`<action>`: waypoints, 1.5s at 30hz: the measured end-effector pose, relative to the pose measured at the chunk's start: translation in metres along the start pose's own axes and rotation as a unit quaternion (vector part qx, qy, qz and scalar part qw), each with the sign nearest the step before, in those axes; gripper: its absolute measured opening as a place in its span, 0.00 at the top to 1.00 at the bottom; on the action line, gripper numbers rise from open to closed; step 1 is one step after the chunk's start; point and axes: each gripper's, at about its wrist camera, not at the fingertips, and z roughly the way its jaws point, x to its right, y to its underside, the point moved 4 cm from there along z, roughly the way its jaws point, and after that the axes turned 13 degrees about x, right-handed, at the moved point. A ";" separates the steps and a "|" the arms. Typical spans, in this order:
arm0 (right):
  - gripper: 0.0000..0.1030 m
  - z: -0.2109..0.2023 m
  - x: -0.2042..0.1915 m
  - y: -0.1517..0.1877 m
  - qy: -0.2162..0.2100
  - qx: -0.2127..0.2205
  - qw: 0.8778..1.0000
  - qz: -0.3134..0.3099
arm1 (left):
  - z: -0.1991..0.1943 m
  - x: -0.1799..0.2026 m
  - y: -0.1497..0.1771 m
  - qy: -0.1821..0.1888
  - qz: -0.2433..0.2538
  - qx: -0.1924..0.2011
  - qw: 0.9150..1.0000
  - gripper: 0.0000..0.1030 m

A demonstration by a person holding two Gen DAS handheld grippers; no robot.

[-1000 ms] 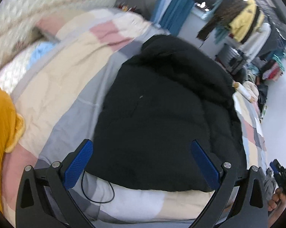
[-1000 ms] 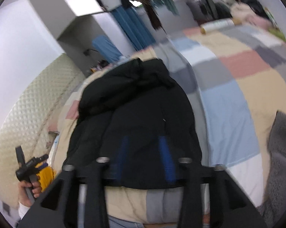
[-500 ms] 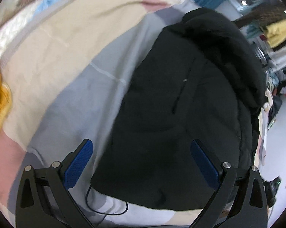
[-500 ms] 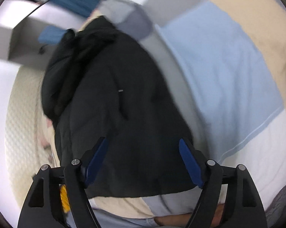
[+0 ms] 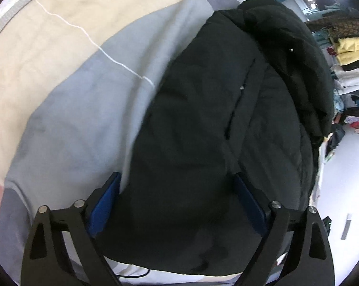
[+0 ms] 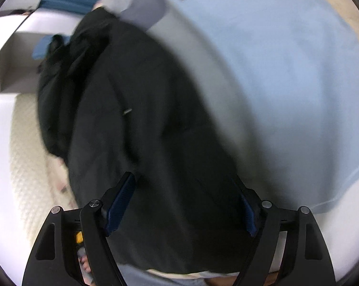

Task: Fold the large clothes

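Observation:
A large black padded jacket (image 5: pixel 215 124) lies flat on the bed, hood end far from me, hem near me. It also fills the right wrist view (image 6: pixel 143 131). My left gripper (image 5: pixel 177 202) is open, low over the hem's left part, blue pads either side of the fabric. My right gripper (image 6: pixel 186 205) is open, low over the hem's right part. Neither holds cloth. Both views are motion-blurred.
The bed's patchwork quilt (image 5: pixel 72 83) has grey, beige, pink and light blue (image 6: pixel 286 71) patches. A thin black cable (image 5: pixel 134 275) lies by the hem. Hanging and piled clothes (image 5: pixel 346 47) stand at the far right. A quilted cream headboard (image 6: pixel 26 155) is at the left.
Both grippers have dropped down and forward toward the jacket's hem, tilting toward the bed. The right gripper opened from narrow to wide a second ago. The jacket has not moved.

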 end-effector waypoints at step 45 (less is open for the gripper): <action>0.32 0.004 -0.045 0.029 -0.068 -0.034 0.990 -0.122 | -0.003 0.037 0.006 0.101 0.036 -0.010 0.994 0.42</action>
